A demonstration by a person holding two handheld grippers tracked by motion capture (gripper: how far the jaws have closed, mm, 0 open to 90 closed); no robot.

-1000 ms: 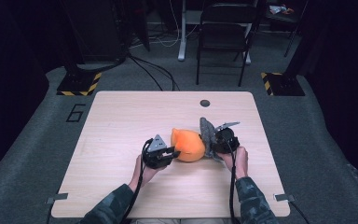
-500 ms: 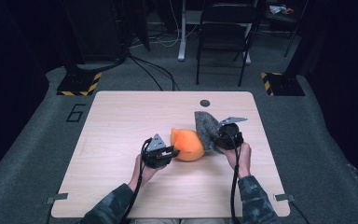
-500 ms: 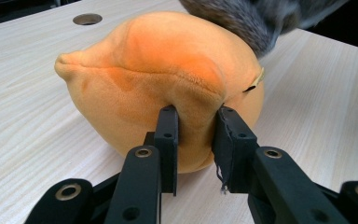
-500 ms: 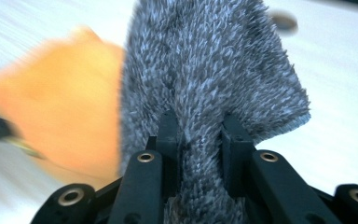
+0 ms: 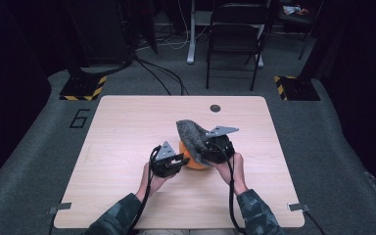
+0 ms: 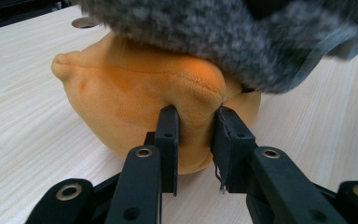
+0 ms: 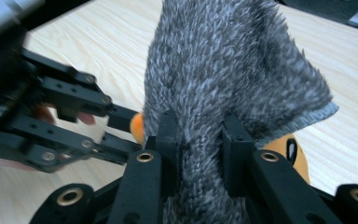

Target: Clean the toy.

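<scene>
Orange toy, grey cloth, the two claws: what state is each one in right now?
Orange toy: resting on the table, a fold of it pinched.
Grey cloth: held up, draped over the toy's top.
Left gripper: shut on the toy.
Right gripper: shut on the cloth.
Chair: upright behind the table.

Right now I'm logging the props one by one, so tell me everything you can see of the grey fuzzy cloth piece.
The grey fuzzy cloth looks like a knitted, shaggy fabric, mottled dark and light grey, with a smoother hemmed edge along one side. It is lifted off the table, standing up in a rough cone. The right gripper is shut on its lower part, the fabric bunched between the black jaws. It hangs over the orange plush toy, draping across its top in the left gripper view. The left gripper pinches the toy, not the cloth.
</scene>
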